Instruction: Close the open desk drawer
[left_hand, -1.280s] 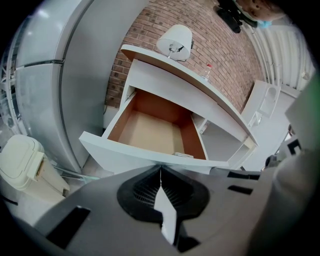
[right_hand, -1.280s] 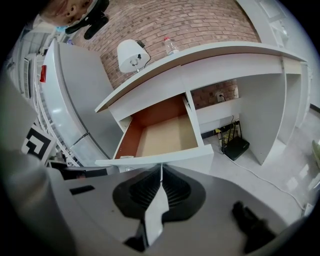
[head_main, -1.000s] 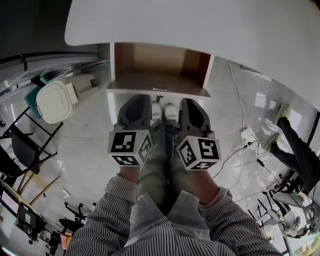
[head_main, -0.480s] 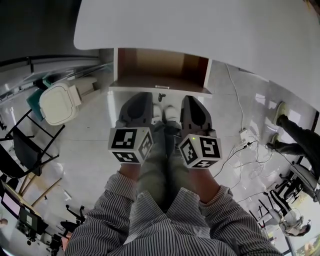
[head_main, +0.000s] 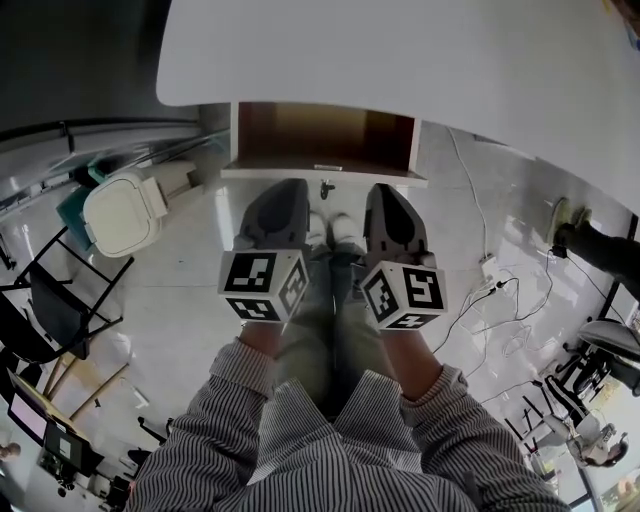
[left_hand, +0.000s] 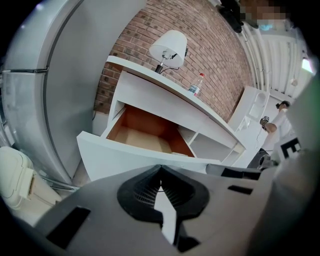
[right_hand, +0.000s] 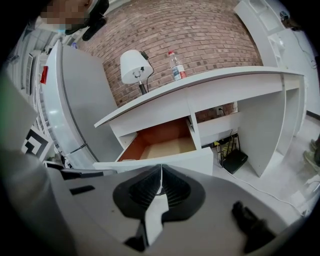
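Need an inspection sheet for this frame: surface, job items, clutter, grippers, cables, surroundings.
Surface: white desk top holds a lamp and a bottle.
Job's things: drawer open; the visible inside looks empty.
Clutter: black box under the desk.
Grippers: left gripper and right gripper are shut, hold nothing, and face the drawer front side by side; contact unclear.
Cables: loose cables and a power strip on the floor, right side.
Surroundings: brick wall, white bin, black chairs.

One drawer (right_hand: 165, 145), one lamp (right_hand: 131, 66), one bottle (right_hand: 175, 67)
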